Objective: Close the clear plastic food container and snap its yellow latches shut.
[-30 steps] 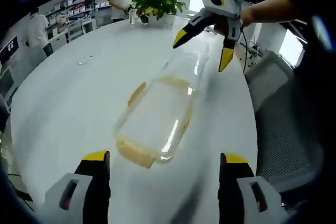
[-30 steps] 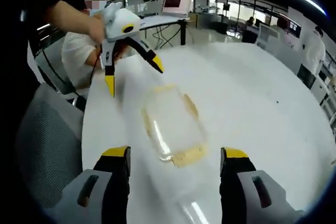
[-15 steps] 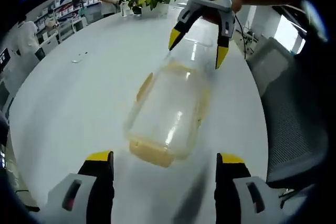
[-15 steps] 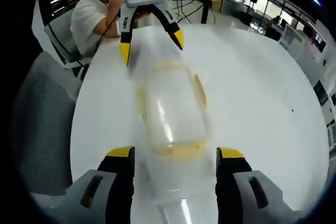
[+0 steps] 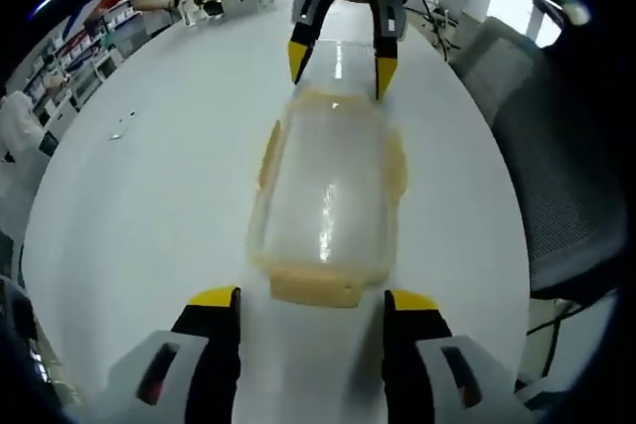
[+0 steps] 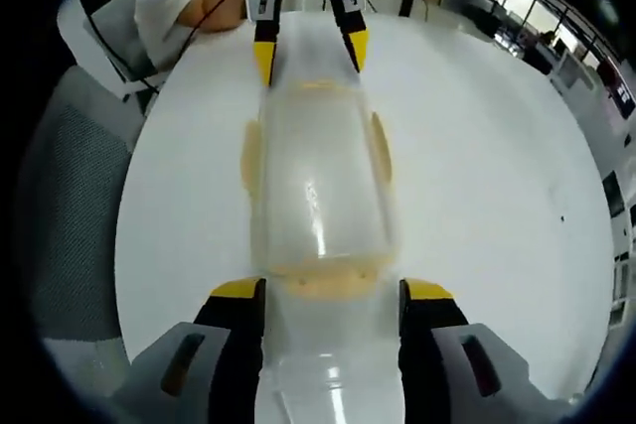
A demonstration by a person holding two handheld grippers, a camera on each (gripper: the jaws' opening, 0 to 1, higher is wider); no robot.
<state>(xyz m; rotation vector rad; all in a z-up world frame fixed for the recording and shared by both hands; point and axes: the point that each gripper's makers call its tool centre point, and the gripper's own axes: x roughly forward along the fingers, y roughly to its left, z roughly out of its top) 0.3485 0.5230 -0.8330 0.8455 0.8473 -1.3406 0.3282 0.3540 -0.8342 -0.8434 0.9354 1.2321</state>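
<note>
My left tongs and right tongs, both open and empty, bracket the container ends; uneven pressing could skid it across the counter.

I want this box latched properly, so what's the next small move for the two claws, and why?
Probably ease both claws inward onto the end latches. The left claw and right claw are open at opposite ends of the container, each straddling a yellow end latch.

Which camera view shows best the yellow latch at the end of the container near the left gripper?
The left gripper view: the yellow latch lies close, just ahead of the left gripper. In the right gripper view the same end of the container is far off, between the left gripper's yellow tips, and the latch is faint.
</note>
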